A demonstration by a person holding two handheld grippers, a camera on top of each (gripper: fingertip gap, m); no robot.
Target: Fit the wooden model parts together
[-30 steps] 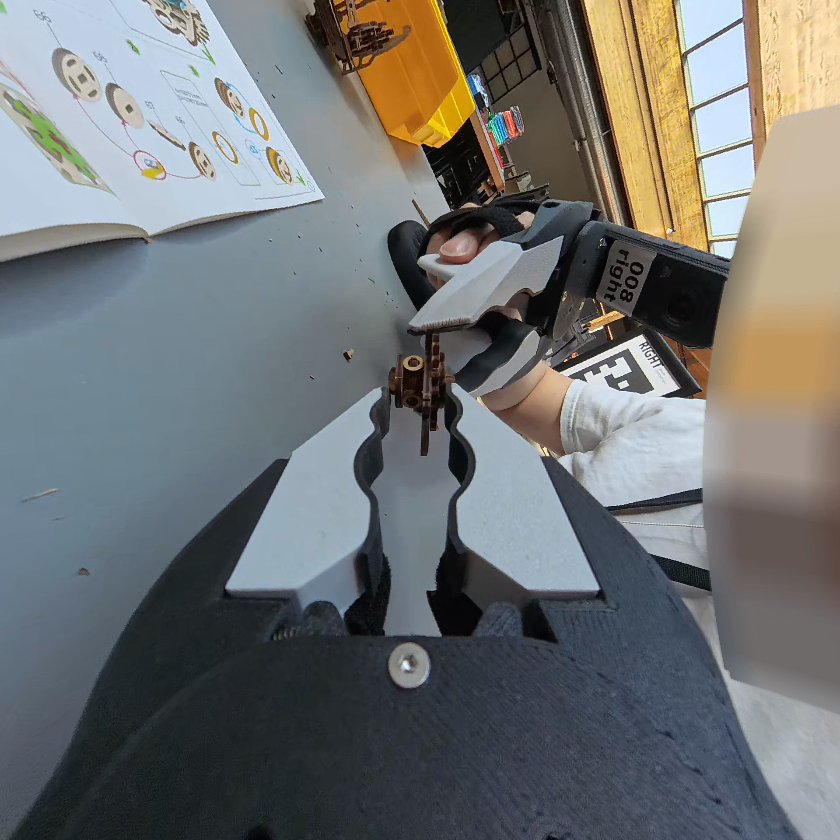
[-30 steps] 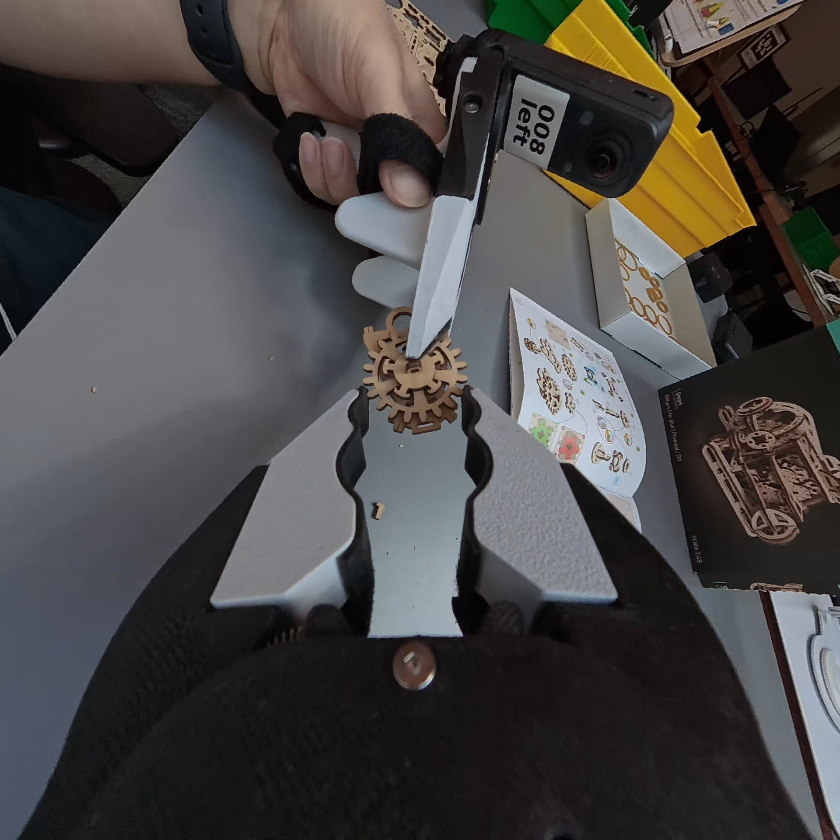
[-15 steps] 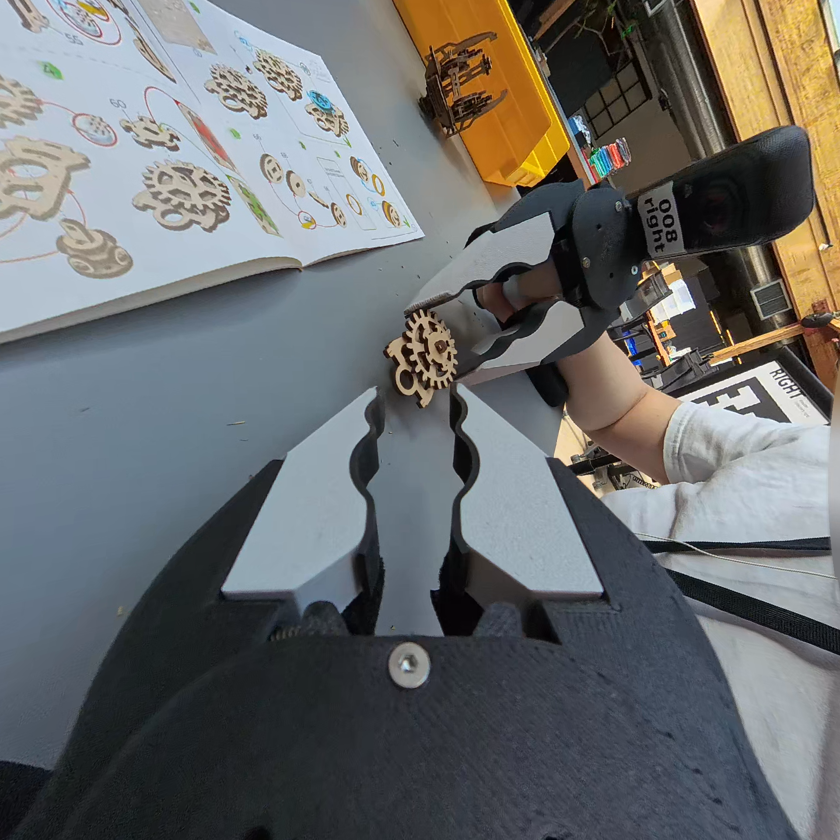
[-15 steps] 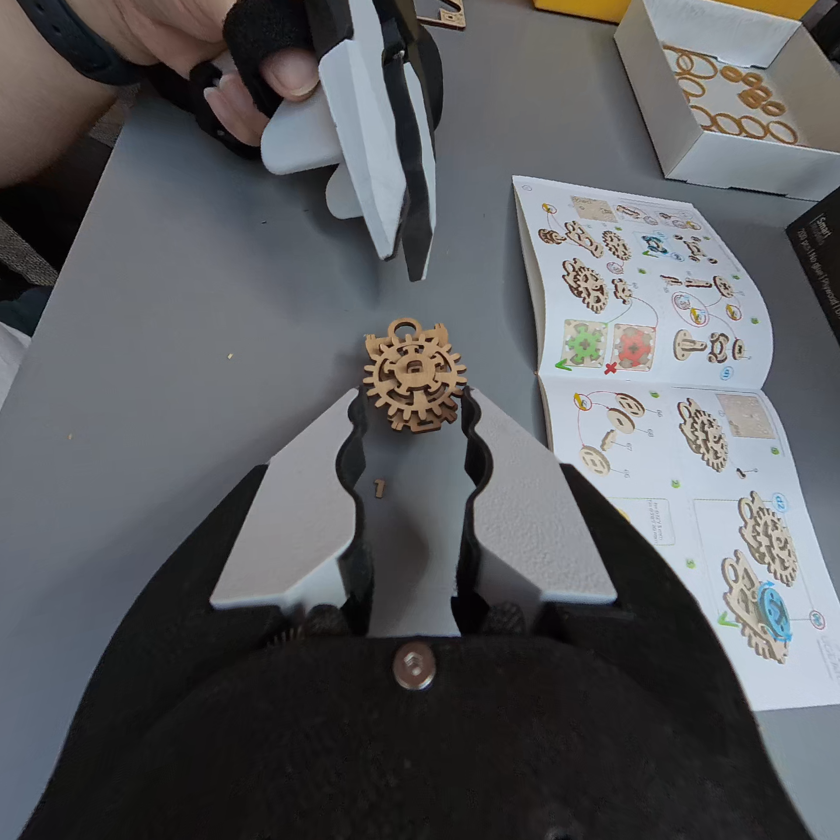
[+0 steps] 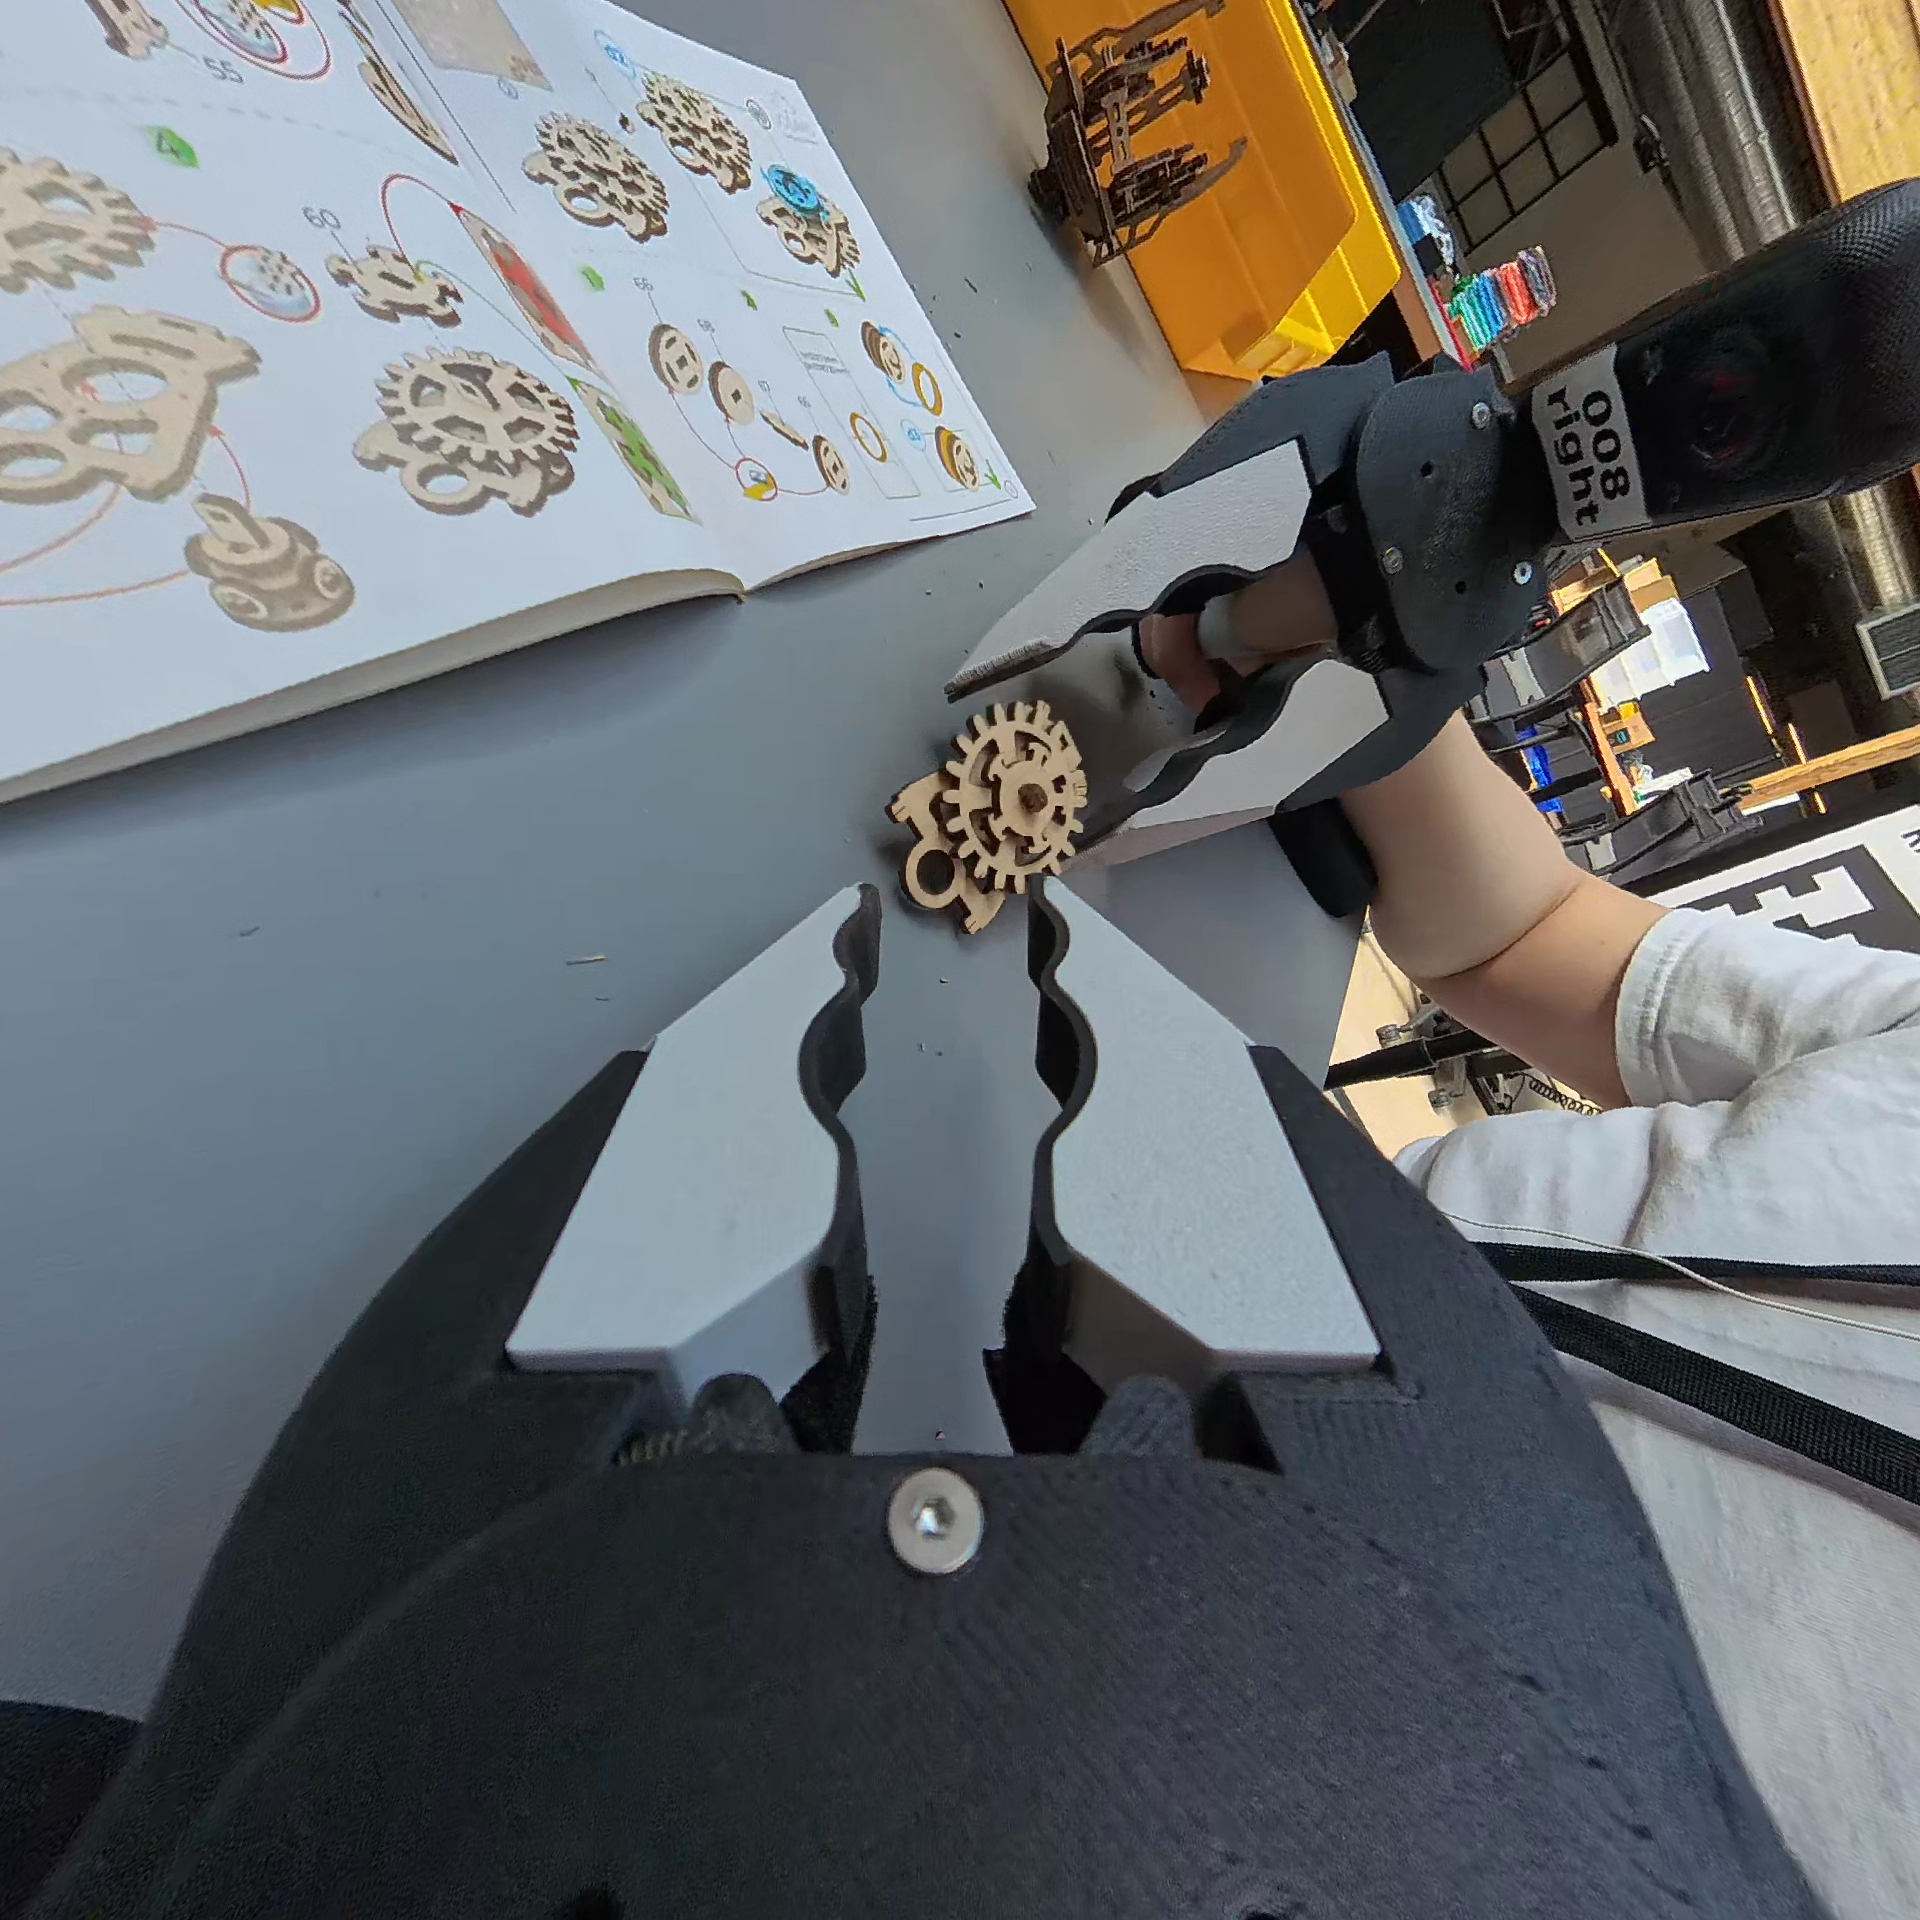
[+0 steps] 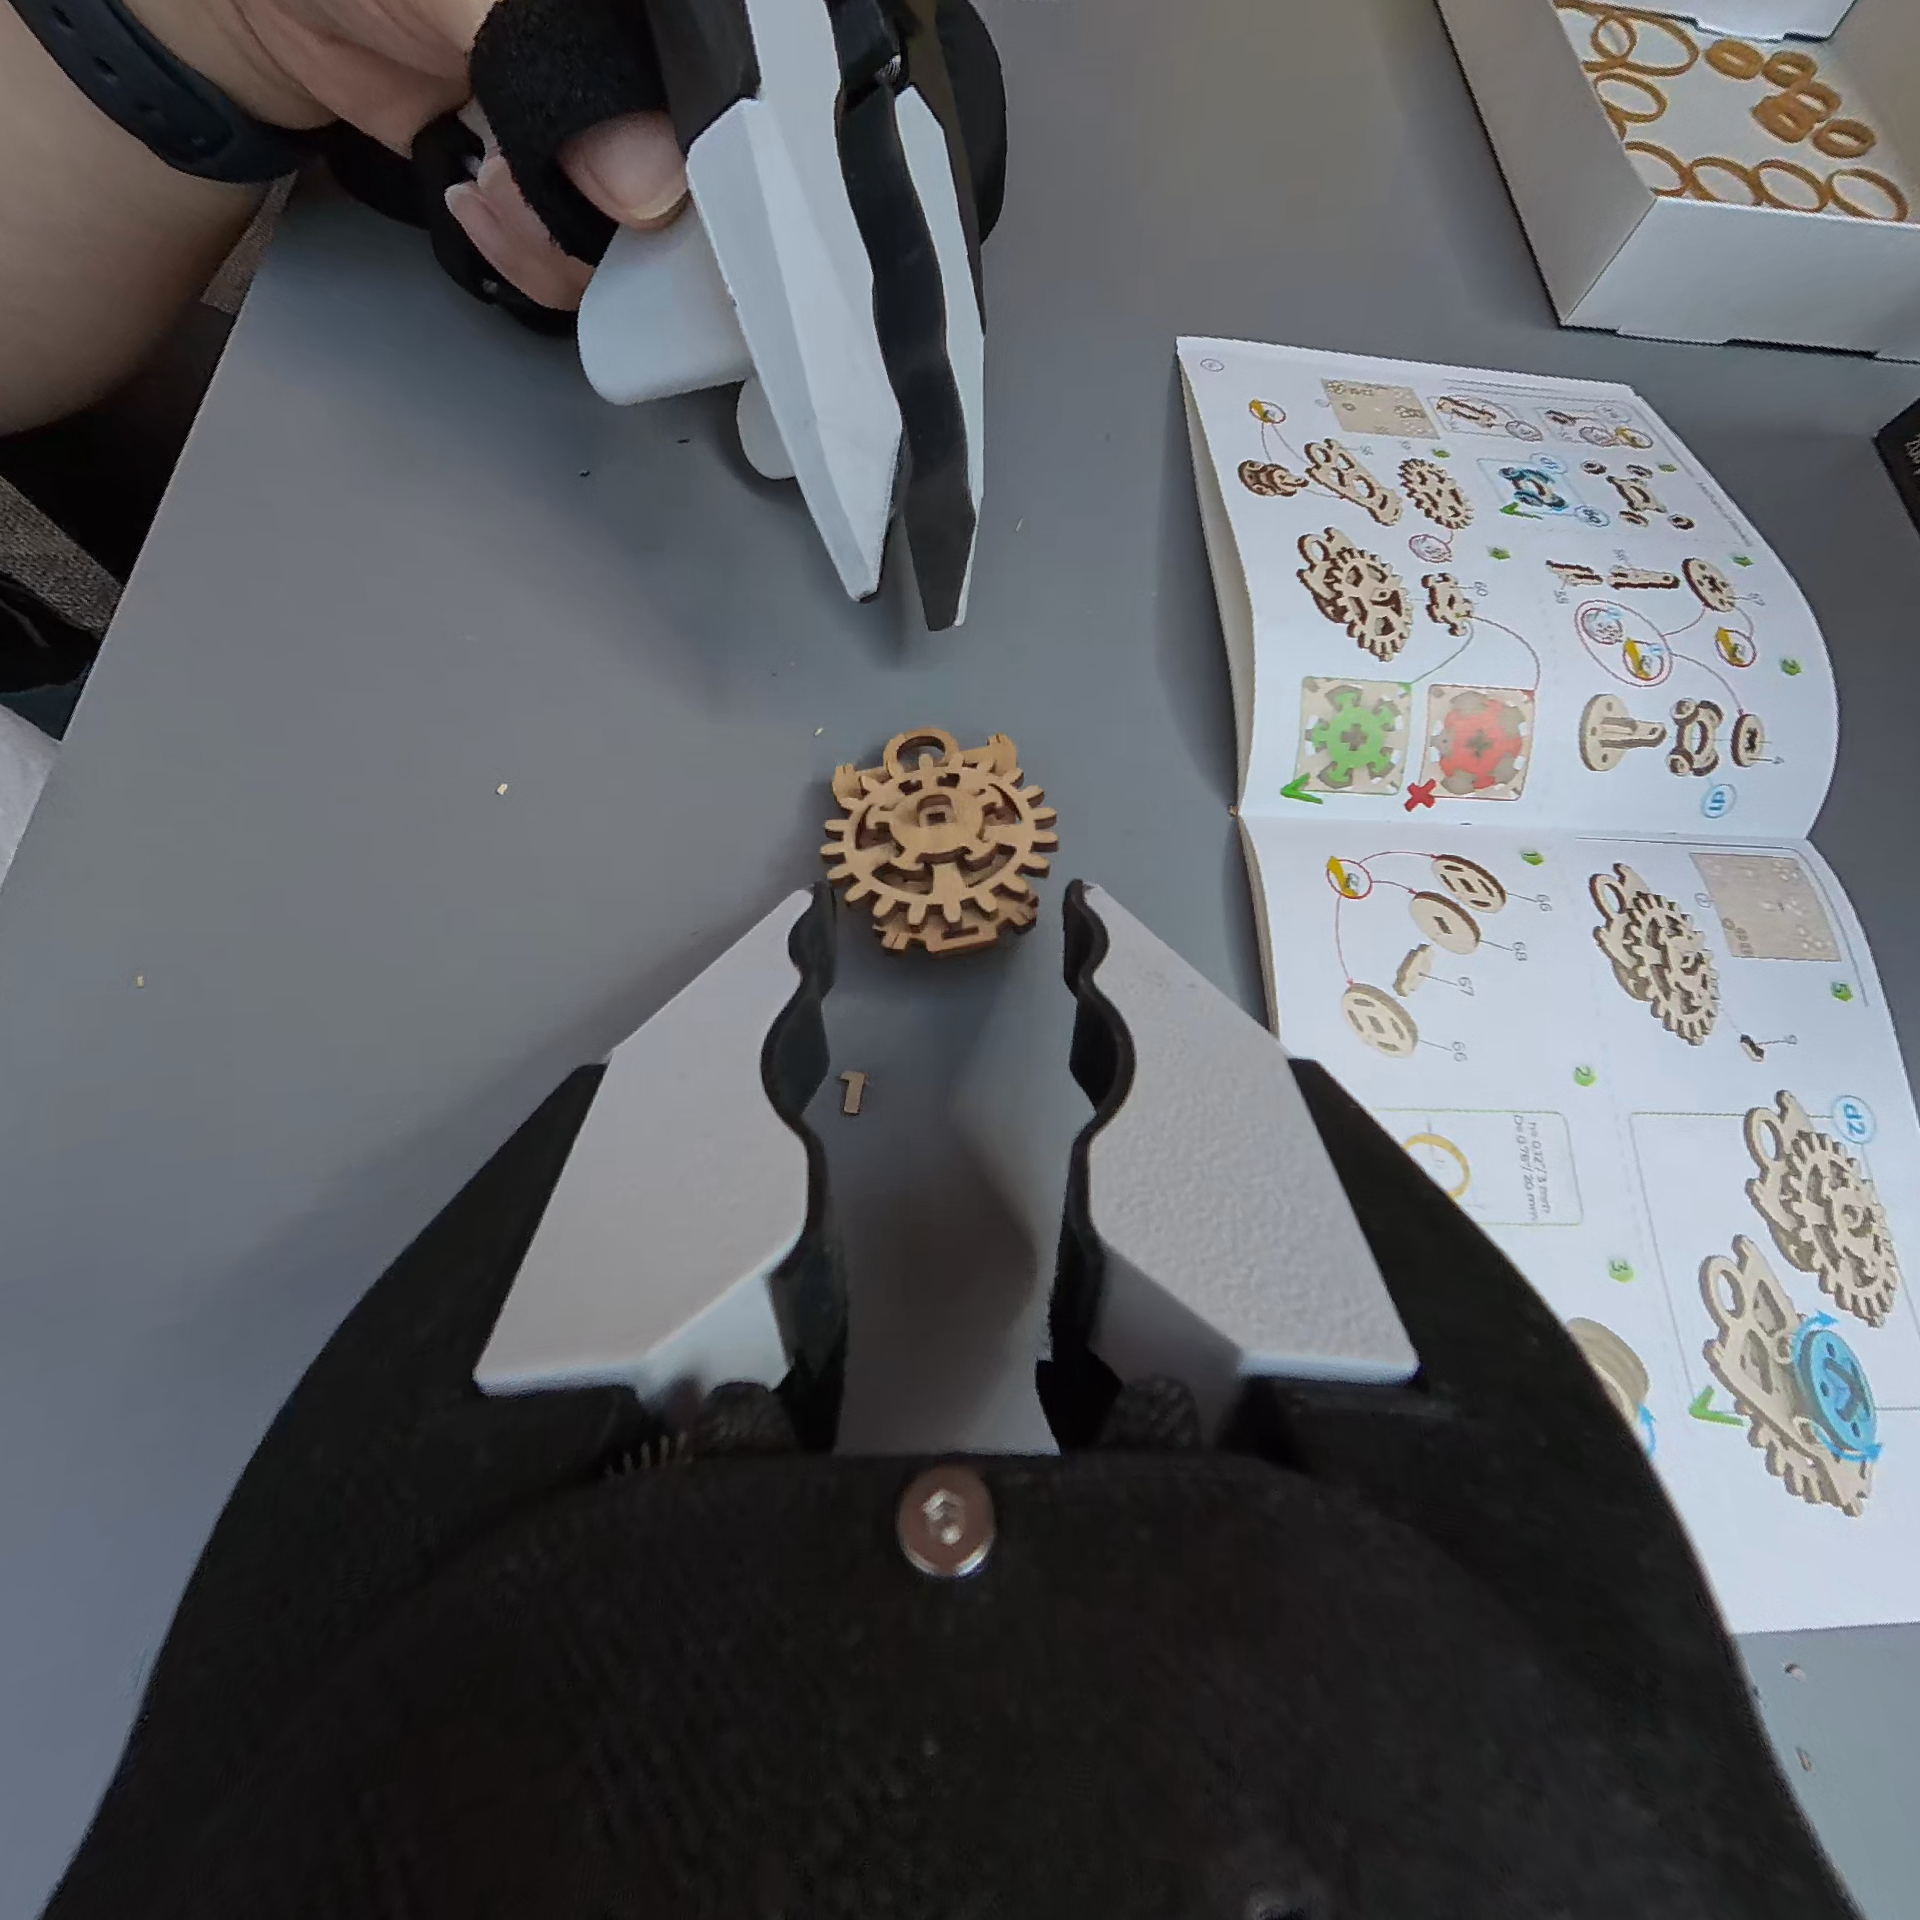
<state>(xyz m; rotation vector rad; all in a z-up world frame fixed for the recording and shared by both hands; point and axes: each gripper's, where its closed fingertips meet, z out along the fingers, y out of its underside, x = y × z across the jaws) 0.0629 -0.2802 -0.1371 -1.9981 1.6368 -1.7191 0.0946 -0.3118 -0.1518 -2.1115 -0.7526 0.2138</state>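
A light wooden gear assembly [image 6: 940, 842], a toothed wheel on a backing plate with a ring loop, sits between the tips of my right gripper [image 6: 948, 894]. The jaws stand wide and clamp it by its toothed edges, a little above the grey table [image 6: 416, 727]. In the left wrist view the gear assembly [image 5: 992, 816] is tilted up with its face showing, at the right gripper's [image 5: 1018, 764] tips. My left gripper [image 5: 951, 904] is open and empty, just short of the assembly. In the right wrist view the left gripper [image 6: 904, 608] hangs beyond the assembly, apart from it.
An open instruction booklet [image 6: 1507, 831] lies to the right, also in the left wrist view [image 5: 416, 364]. A white box of wooden rings [image 6: 1714, 260] stands at the far right. A tiny wooden piece [image 6: 852, 1094] lies under my right fingers. A dark built model [image 5: 1122, 135] stands by a yellow bin [image 5: 1247, 208]. About 6 cm separates my left fingertips from my right. The tiny wooden piece [image 6: 852, 1094] is about 4 cm from my right fingertips and 9 cm from my left.
A second ago the left gripper's tip was at the gear's hub. It has drawn back and now stands apart. The right gripper has tilted over the table, still holding the assembly.
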